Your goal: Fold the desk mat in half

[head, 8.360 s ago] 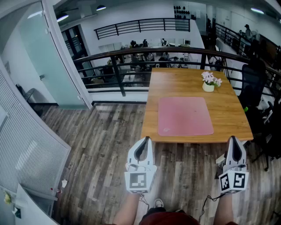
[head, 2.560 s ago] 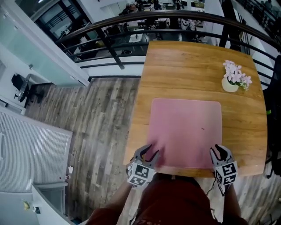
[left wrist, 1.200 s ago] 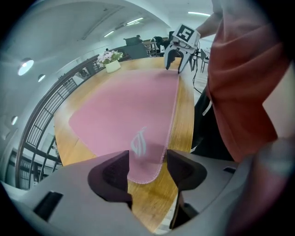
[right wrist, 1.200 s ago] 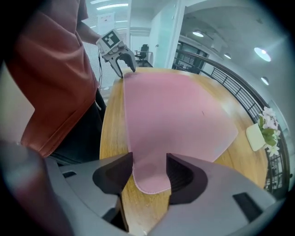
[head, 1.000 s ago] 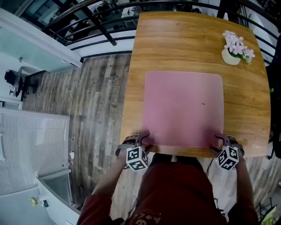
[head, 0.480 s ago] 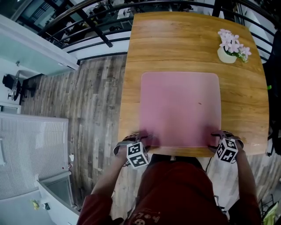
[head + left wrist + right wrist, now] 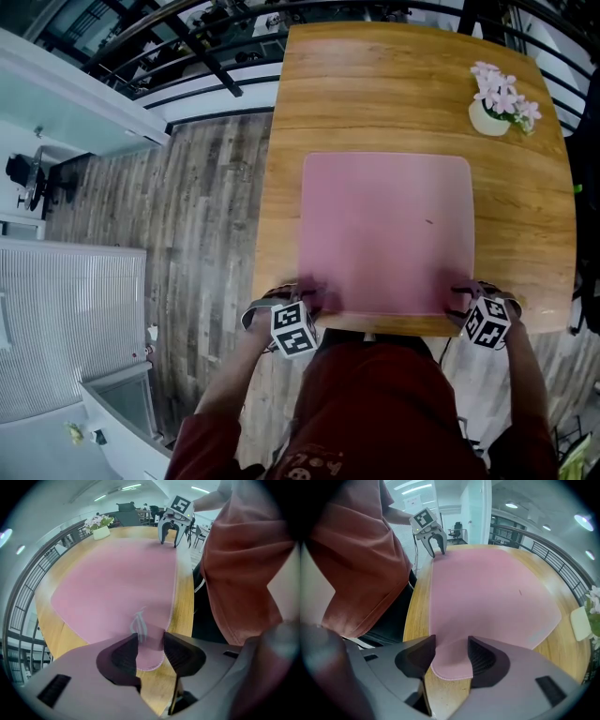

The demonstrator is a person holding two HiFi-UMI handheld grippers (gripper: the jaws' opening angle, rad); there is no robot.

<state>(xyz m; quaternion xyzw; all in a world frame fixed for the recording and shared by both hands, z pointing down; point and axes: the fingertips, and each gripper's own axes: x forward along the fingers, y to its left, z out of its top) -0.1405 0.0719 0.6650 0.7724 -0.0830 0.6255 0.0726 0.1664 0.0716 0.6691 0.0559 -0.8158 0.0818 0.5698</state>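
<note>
- both my jaws have just been closing: the left gripper (image 7: 150, 644) and the right gripper (image 7: 451, 656) stand partway in, not yet pinching.
- each straddles a near corner of the pink desk mat (image 7: 386, 230), which lies flat on the table (image 7: 394, 84) ahead of my tips.
- i judge the grasp is starting; no fold yet.

Flower pot (image 7: 582, 623) cut off at edge; desk mat (image 7: 112, 583) logo (image 7: 139, 623) blurred.
</note>
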